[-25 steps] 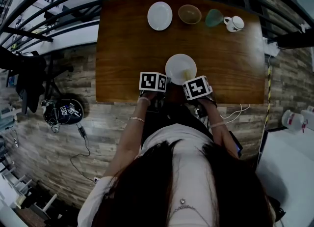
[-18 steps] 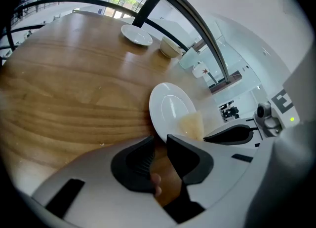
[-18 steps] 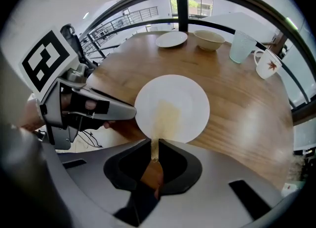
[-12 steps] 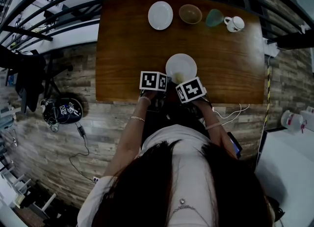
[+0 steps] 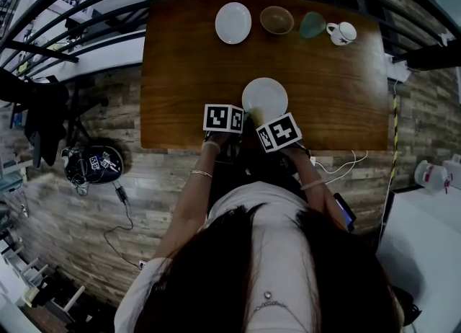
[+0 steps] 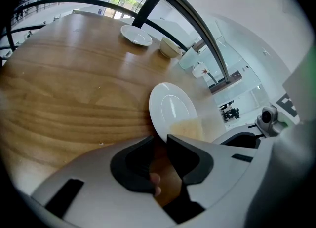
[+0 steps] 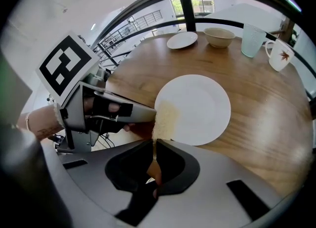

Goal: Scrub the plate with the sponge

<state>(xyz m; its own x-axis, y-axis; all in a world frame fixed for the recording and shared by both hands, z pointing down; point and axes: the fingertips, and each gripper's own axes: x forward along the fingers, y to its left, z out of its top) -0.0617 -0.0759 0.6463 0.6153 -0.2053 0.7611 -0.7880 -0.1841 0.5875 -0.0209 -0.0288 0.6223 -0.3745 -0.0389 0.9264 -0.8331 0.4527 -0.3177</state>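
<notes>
— The fingers point(image 7: 174, 165) of the right gripper point(image 7: 154, 145) are closing, look. The sponge point(image 7: 165, 119) is between them, squashed to a thin yellow strip at their tips.

— Where's it lying?

— On the near left part of the plate point(image 7: 197, 106), just inside the rim. A second ago it sat at the middle of the near edge. The right gripper has slid left with it and tightened as it went.

— So that's a scrub stroke?

— I'd say so, one pass along the near side. The plate hasn't budged. The far half doesn't look covered by that pass, so I'd judge the scrubbing is only just under way.

— And the other one?

— The left gripper point(image 6: 159, 137) hasn't shifted. Its fingers are almost together, with the plate's near left rim caught at their tips, steadying it as far as I can tell. The two grippers are now just beside each other, so the sponge has little room to go further left. I'd expect it to head back right, or out toward the far side.

— Anything else on the bench point(image 7: 266, 103)?

— Along the far edge, well apart from all this, there's a second plate point(image 5: 233, 22), a bowl point(image 5: 277, 19), a pale tumbler point(image 5: 313, 25) and a white cup point(image 5: 341, 32). None of them has moved.
</notes>
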